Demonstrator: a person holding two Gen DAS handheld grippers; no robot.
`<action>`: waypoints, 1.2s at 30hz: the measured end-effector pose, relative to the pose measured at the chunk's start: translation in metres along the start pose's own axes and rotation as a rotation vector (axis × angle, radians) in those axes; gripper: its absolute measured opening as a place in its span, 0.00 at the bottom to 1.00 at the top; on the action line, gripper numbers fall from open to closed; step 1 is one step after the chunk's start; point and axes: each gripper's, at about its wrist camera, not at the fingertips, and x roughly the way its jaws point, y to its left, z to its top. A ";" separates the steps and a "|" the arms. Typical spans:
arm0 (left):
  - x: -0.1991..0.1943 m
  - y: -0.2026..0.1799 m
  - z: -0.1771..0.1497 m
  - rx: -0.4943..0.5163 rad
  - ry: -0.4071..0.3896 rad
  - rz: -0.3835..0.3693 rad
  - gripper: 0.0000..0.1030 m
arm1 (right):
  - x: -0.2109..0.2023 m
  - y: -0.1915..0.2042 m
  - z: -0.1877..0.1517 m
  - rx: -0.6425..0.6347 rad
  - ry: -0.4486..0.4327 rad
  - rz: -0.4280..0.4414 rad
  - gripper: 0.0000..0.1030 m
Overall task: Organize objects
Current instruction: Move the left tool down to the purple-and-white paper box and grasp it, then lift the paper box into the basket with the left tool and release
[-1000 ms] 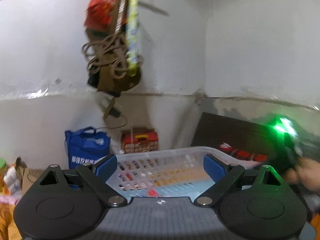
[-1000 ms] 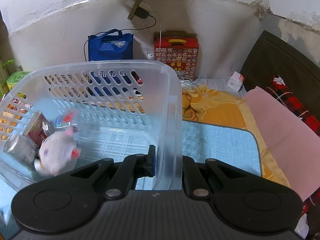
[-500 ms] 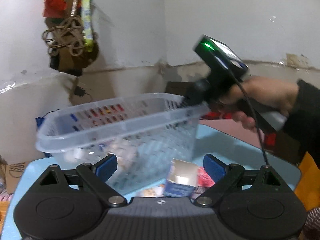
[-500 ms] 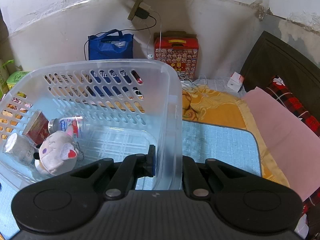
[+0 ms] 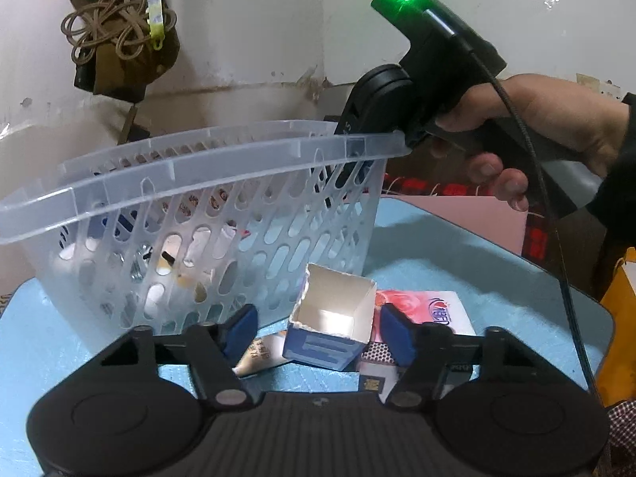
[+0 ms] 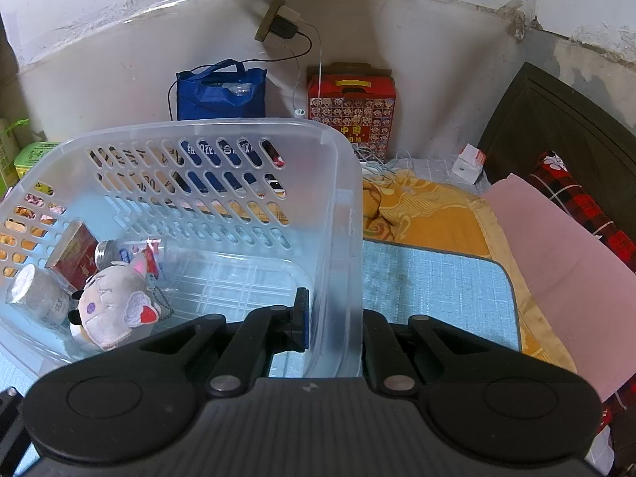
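The basket (image 5: 206, 198) wall hides most of its contents in the left view. The blue carton (image 5: 330, 326) covers part of the flat packets (image 5: 433, 312); their print is unreadable.

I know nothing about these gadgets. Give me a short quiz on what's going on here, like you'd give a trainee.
1. True or false: the right gripper is clamped on the basket wall.
2. Which lies inside the basket? A plush toy; B blue bag; C pink sheet.
3. What stands between the left gripper's open jaws?
Key: 1 true; 2 A; 3 the open-topped blue box.
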 end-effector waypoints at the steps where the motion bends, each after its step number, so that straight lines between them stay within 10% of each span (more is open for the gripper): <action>1: 0.001 0.001 0.000 -0.010 0.002 0.000 0.57 | 0.000 0.000 0.000 0.001 -0.001 0.002 0.08; 3: 0.003 0.002 0.000 -0.024 0.010 -0.011 0.45 | 0.000 0.000 0.000 0.000 -0.001 0.001 0.08; 36: -0.080 0.038 0.006 -0.143 -0.235 0.040 0.44 | 0.001 0.000 0.004 0.000 0.006 0.007 0.08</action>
